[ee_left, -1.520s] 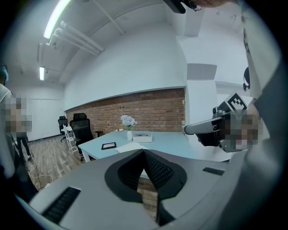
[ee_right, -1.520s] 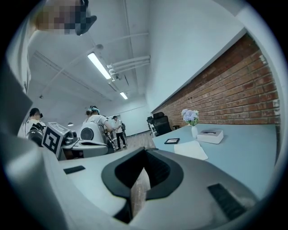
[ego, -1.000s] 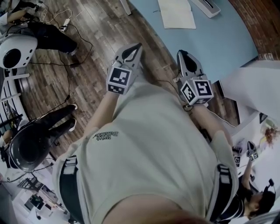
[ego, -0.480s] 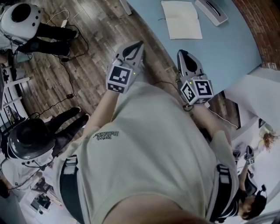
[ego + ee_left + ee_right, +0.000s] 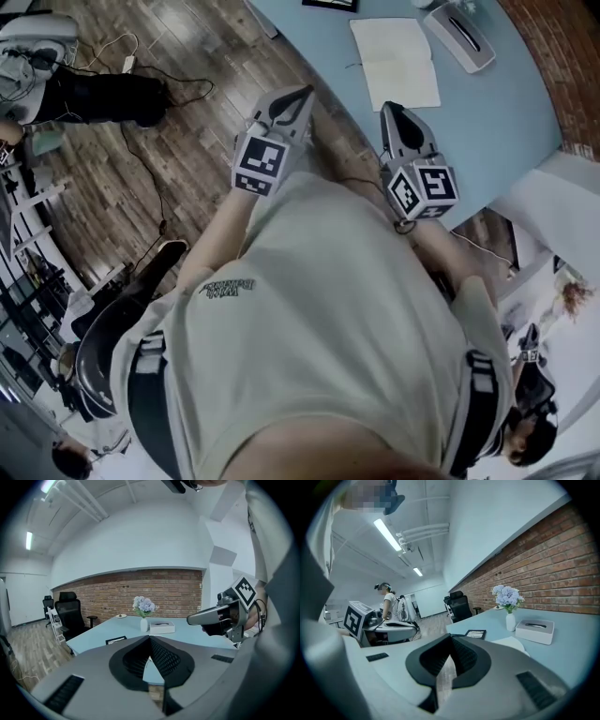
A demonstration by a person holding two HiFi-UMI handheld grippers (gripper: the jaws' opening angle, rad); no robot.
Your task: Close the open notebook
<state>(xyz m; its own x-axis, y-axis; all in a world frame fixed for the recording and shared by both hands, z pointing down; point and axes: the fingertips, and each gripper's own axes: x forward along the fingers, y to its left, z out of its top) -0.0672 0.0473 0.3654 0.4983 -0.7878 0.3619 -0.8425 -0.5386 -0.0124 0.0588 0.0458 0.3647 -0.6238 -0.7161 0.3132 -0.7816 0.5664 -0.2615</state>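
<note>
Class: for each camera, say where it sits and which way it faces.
Head view: on the person's head, looking steeply down at their torso, left gripper, right gripper and the open notebook on the table.
Left gripper view: on the left gripper, facing along its shut jaws toward the brick wall; right gripper shows at right.
Right gripper view: on the right gripper, along its shut jaws; left gripper at left.
Shared: both gripper views show the flower vase and tissue box.
</note>
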